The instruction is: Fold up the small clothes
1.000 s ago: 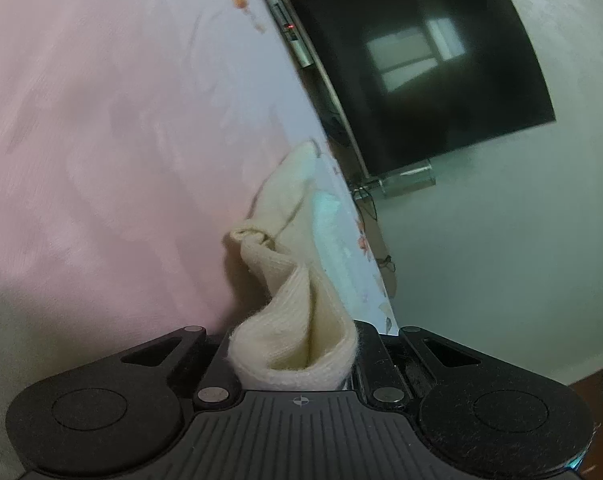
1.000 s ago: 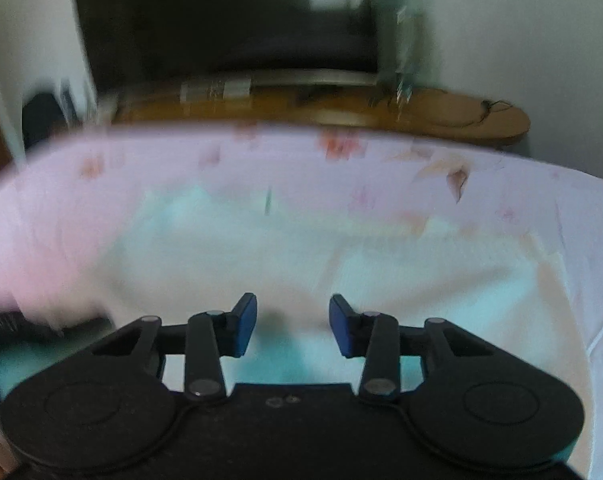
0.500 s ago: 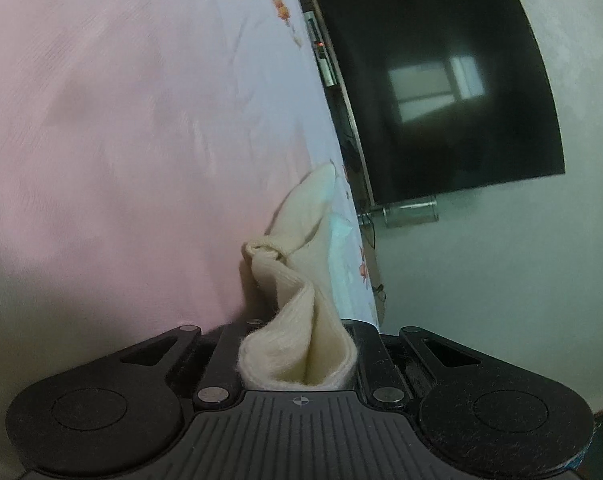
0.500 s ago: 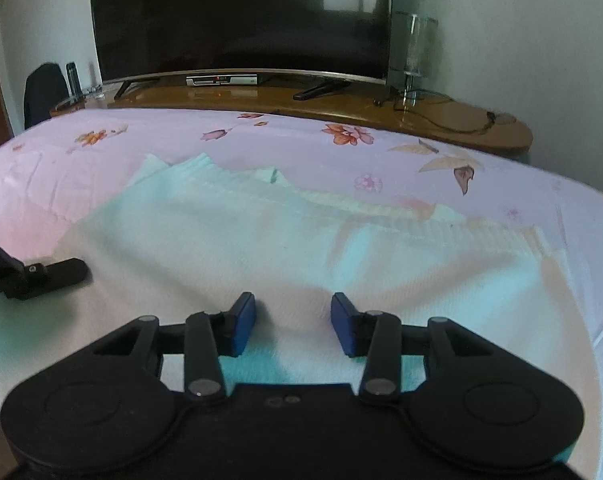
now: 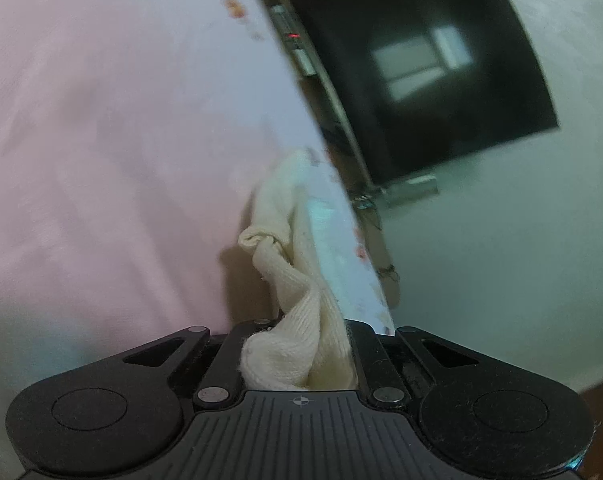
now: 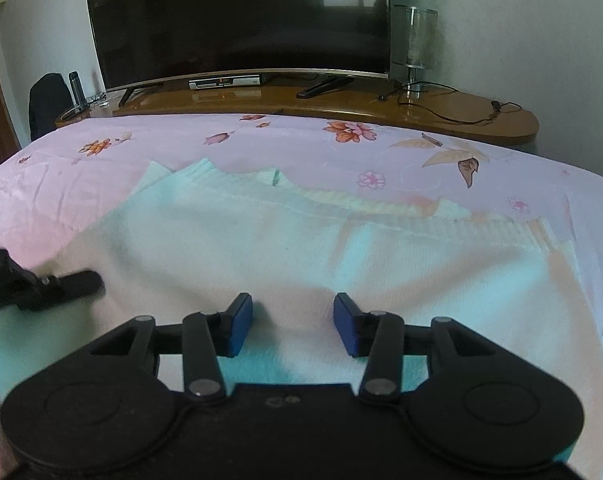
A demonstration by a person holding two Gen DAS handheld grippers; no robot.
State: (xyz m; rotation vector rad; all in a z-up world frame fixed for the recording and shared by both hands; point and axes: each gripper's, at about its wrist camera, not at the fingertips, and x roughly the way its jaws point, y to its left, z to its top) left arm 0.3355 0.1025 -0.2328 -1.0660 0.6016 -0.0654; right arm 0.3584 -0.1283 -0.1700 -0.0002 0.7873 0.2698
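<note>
A cream knit garment (image 6: 341, 256) lies spread on the pink floral bedsheet (image 6: 381, 152). My right gripper (image 6: 293, 324) is open and empty, low over the garment's near part. My left gripper (image 5: 297, 356) is shut on a bunched corner of the garment (image 5: 293, 320), which twists away from its jaws across the sheet (image 5: 101, 160); its view is tilted sideways. The left gripper also shows at the left edge of the right wrist view (image 6: 41, 284), at the garment's left side.
Beyond the bed stands a wooden TV bench (image 6: 341, 100) with a large dark TV (image 6: 237, 20), a set-top box (image 6: 225, 82), a glass lamp (image 6: 415, 48) and cables. A dark chair (image 6: 47, 100) is at far left.
The right gripper's view settled from blur and moved in slightly over the garment, still open. The left gripper stays shut on the corner and has tilted and shifted a little.
</note>
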